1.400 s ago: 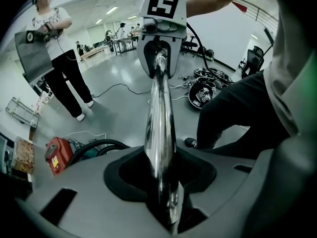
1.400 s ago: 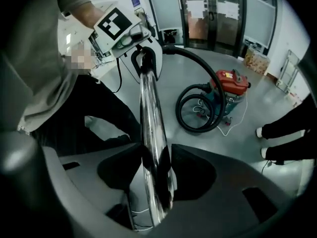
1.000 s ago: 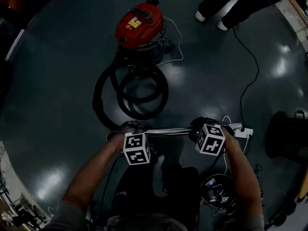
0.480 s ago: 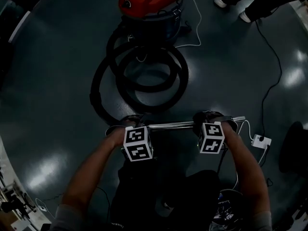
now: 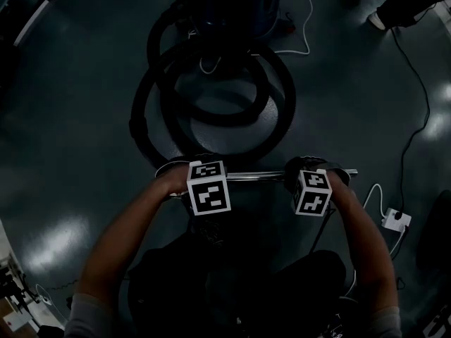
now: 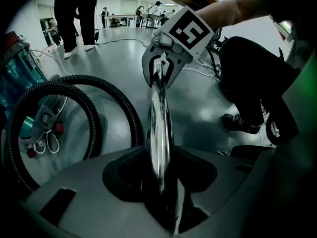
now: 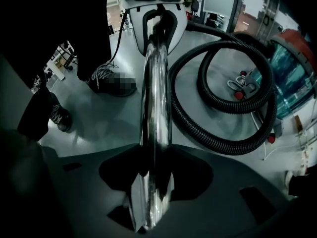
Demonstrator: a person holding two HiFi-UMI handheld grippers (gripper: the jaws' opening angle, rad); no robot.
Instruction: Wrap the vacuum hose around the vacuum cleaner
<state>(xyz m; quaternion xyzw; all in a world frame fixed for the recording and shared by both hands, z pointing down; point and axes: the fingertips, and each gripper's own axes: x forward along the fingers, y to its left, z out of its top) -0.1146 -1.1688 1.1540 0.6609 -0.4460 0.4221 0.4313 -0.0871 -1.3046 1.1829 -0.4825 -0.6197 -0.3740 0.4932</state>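
The vacuum cleaner stands at the top edge of the head view, dark tub under a red lid. Its black ribbed hose lies in loose coils on the floor before it. A chrome wand runs level between both grippers. My left gripper is shut on the wand's left end and my right gripper is shut near its right end. The left gripper view has the wand running from the jaws toward the right gripper, with the hose on the left. The right gripper view shows the wand, the hose and the vacuum cleaner.
A white cord trails from the vacuum. Someone's shoes stand at the top right, with a black cable running down to a white plug block. Other people stand further back on the glossy floor.
The vacuum and hose coils have slid up the head view and look larger. Both grippers keep the wand level between them. The white plug block now lies lower right.
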